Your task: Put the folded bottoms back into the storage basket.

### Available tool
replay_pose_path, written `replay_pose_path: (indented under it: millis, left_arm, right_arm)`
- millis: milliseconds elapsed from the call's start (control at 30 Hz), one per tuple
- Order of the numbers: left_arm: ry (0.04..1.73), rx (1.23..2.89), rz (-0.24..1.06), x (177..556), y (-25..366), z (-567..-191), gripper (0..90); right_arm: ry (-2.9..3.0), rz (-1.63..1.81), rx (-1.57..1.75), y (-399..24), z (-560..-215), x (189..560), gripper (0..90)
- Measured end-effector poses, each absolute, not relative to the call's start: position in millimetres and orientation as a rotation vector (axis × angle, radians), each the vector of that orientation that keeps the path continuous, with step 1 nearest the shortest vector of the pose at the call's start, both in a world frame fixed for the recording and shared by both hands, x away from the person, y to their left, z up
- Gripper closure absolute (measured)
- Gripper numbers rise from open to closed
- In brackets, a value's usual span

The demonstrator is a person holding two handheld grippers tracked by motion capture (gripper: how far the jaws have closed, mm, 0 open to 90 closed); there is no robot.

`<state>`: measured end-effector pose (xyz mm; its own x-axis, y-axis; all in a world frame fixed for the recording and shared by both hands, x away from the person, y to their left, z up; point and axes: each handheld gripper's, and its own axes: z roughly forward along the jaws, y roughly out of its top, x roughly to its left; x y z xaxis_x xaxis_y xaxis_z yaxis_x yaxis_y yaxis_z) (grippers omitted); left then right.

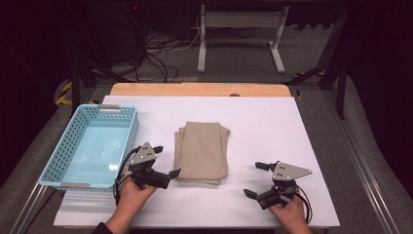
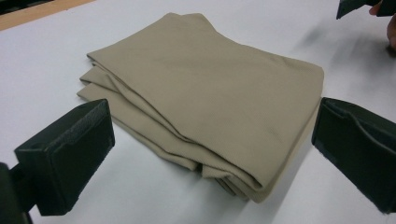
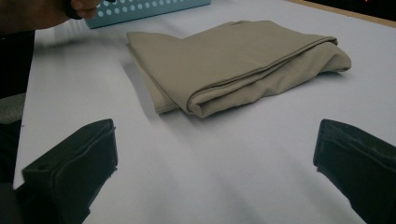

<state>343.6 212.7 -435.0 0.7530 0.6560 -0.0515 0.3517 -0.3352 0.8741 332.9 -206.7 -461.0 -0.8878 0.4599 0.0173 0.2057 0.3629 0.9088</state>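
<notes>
The white worktop [image 1: 272, 126] carries two things: a light blue perforated basket [image 1: 62, 156] at its left edge, with nothing inside it, and a beige cloth [image 1: 201, 152] lying near the middle, just to the right of the basket. The cloth is already folded into a neat oblong of several layers, its stacked edges showing along the near side in the left gripper view [image 2: 205, 98], so the folding itself looks finished; what seems left, as a judgement, is to pick the bundle up and set it in the basket, and none of that has begun. The left gripper [image 1: 165, 162] sits just beside the cloth's near left corner with its jaws spread wide and nothing between them, one jaw close to the fabric edge but not clearly touching it. The right gripper [image 1: 256, 179] rests well apart from the cloth, toward the near right of the worktop, its jaws likewise wide apart and holding nothing, pointed at the folded end as the right gripper view shows [image 3: 233, 65]. The work therefore stands at its opening grasp.
</notes>
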Motion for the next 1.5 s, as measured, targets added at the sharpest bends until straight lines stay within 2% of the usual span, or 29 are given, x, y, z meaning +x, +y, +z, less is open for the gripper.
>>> replay_pose_path:
  millis: [967, 1500]
  left_arm:
    - [0.764, 2.062, 0.367, 403, 191, -417, 0.1]
    - [0.847, 2.072, 0.368, 433, 183, -416, 0.5]
  right_arm:
    - [2.38, 1.517, 0.62, -207, -463, 333, 0.3]
    - [2.383, 1.52, 0.621, -207, -463, 333, 0.3]
